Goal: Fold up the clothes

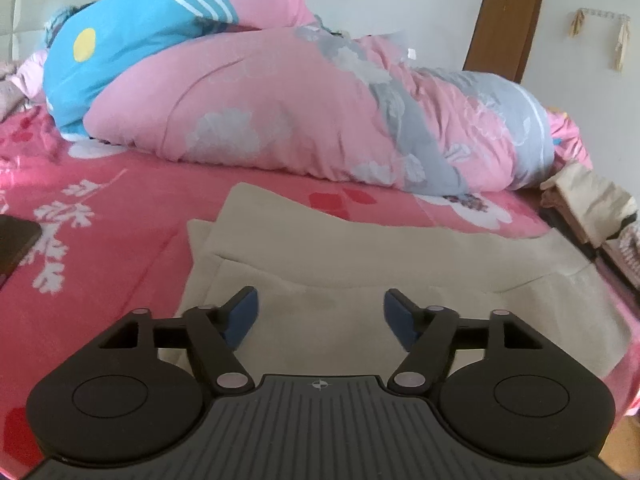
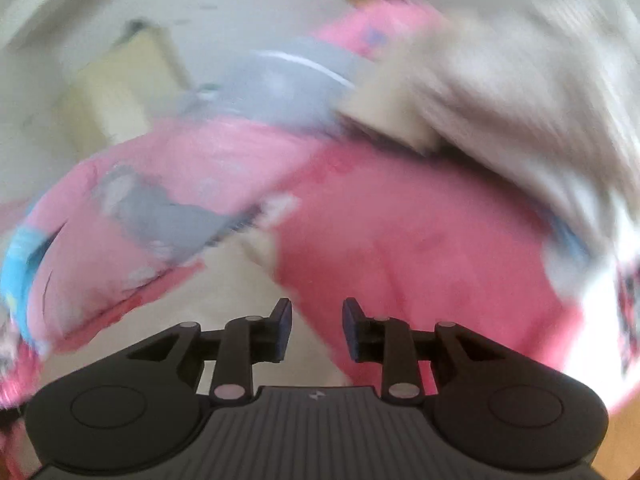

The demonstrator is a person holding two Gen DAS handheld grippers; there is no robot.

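Left wrist view: left hand-held gripper (image 1: 320, 316) released, jaws wide, nothing betw. them, hovering over beige fleece garment (image 1: 360, 256) lying flat w/ layered edges on pink floral bed sheet (image 1: 132, 200). Looks partly folded; prob. more folds left. Rolled pink-and-grey quilt (image 1: 320, 112) well beyond gripper; stack of folded beige clothes (image 1: 588, 204) far right at bed edge. No containers visible.

Right wrist view: heavy blur. Right hand-held gripper (image 2: 317, 328) jaws part-open, empty; beige garment (image 2: 240, 292) below and left of it.
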